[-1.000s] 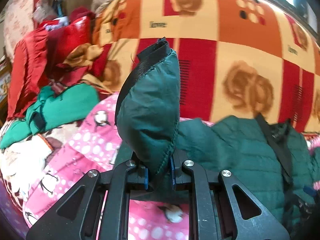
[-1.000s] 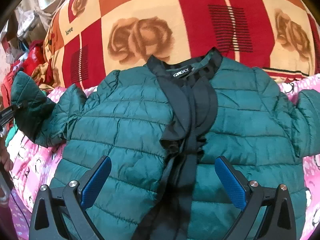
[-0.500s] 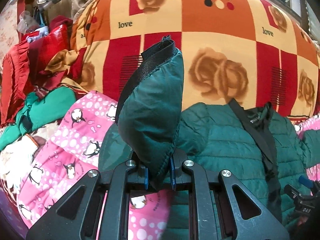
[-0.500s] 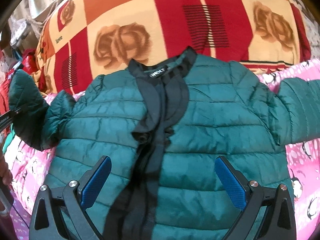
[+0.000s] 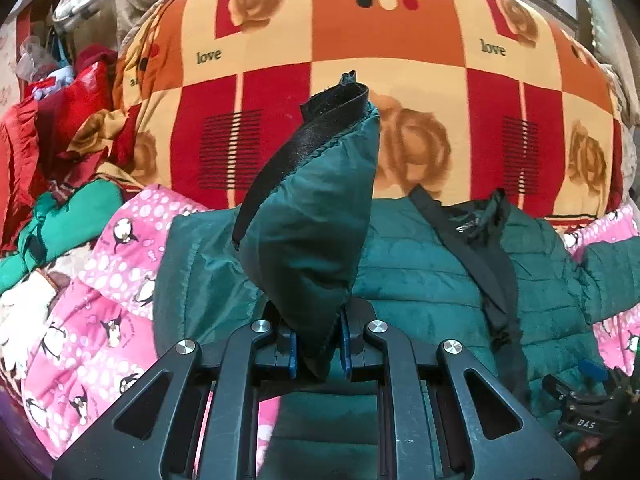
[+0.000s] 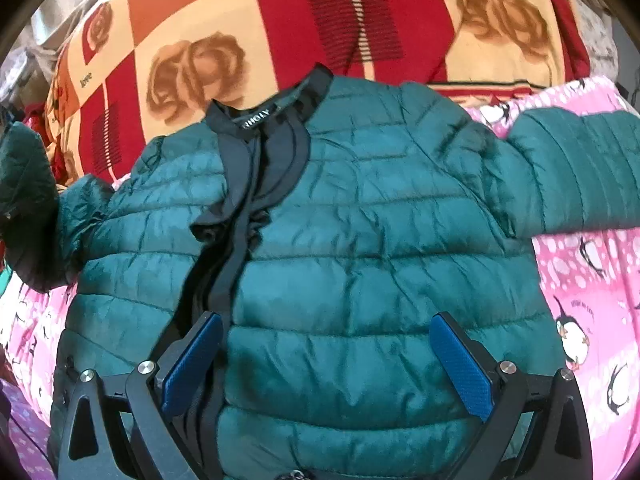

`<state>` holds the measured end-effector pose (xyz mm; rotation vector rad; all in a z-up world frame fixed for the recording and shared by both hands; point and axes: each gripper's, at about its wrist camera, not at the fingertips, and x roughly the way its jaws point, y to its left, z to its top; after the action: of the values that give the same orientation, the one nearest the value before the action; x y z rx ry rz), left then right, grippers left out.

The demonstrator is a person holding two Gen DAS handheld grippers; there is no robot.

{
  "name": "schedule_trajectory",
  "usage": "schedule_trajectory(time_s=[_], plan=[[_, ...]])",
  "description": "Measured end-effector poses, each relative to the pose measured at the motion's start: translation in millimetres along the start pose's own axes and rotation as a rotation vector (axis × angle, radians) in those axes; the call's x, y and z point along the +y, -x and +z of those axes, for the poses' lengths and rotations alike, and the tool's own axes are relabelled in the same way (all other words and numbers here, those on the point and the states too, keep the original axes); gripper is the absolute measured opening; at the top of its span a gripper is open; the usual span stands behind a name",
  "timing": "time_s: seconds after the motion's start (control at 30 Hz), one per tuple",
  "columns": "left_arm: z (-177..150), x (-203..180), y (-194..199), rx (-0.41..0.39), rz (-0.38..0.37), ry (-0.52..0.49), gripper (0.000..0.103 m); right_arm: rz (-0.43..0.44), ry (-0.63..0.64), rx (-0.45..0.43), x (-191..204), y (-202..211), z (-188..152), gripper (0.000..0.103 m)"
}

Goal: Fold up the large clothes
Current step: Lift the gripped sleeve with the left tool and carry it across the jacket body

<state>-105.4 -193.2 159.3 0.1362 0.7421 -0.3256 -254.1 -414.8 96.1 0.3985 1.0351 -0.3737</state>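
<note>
Left gripper: jaws drawn close together, pinching the black-trimmed cuff end of the dark green quilted sleeve, which stands upright above the fingers. Judged purpose: the sleeve is raised clear of the bedding so it can be carried inward over the chest.

Right gripper: jaws spread wide, holding nothing, poised low over the lower front panel of the dark green quilted puffer jacket; likely positioned to steady the body during the sleeve fold.

The jacket lies front-up, black zip placket partly open, on a pink penguin-print quilt. Its collar rests against a red, orange and cream rose-patterned blanket. The opposite sleeve lies extended sideways, not yet folded.
</note>
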Motion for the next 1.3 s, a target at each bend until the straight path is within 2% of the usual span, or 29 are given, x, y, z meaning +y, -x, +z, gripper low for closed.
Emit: schedule_trajectory(time_s=[0.63,1.3], plan=[[-0.7,-95.5,16.6,-0.001,-0.136,-0.125,0.014,-0.027,-0.054,-0.039,-31.4,26.7,-4.8,0.103],[-17.5,-199.0,-18.6,0.081,-0.248,-0.226,0.014,-0.041,-0.153,-0.045,-83.0,33.8,-7.1,0.103]])
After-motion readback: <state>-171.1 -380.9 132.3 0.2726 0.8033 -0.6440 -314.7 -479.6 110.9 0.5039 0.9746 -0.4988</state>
